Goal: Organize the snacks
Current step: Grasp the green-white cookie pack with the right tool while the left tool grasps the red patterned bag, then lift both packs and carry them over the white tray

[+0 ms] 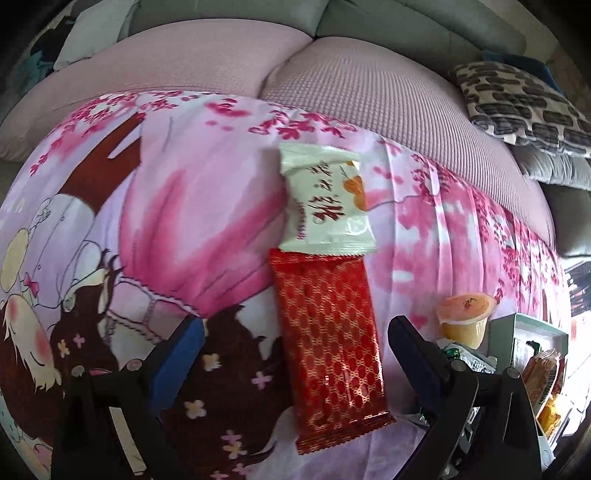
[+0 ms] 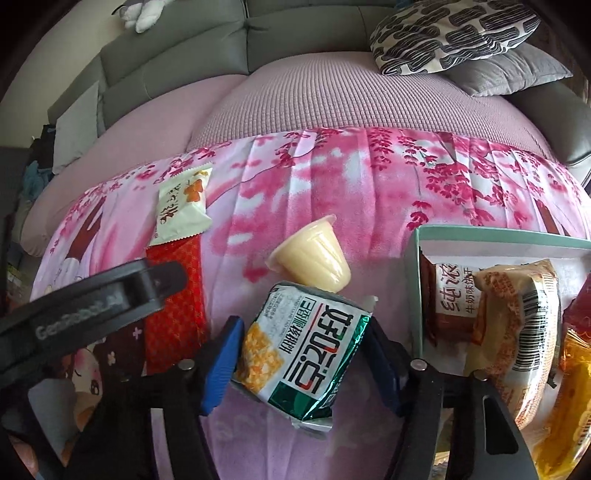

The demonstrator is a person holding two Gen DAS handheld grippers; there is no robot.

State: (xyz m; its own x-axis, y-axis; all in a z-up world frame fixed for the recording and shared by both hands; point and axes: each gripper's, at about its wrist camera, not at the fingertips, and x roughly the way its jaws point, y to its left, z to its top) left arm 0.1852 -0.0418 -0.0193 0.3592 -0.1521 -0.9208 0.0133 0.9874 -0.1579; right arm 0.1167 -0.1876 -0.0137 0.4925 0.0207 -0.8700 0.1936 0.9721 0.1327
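In the right wrist view my right gripper (image 2: 304, 354) is shut on a green-and-white cracker packet (image 2: 303, 350), with a blue pad against each side. A yellow jelly cup (image 2: 314, 258) lies tipped just beyond the packet, touching its top edge. In the left wrist view my left gripper (image 1: 295, 325) hangs open over a long red patterned packet (image 1: 328, 350), its fingers apart on either side. A white packet (image 1: 325, 199) with red lettering lies just beyond the red one, overlapping its far end. One black finger (image 2: 147, 284) of the left gripper shows in the right wrist view.
A teal-rimmed box (image 2: 480, 232) at the right holds several snack packets. Everything rests on a pink cartoon-print cloth (image 1: 203, 206) over a pink sofa seat (image 1: 369, 96). A black-and-white patterned pillow (image 2: 447, 33) and a grey one (image 2: 509, 74) lie at the back right.
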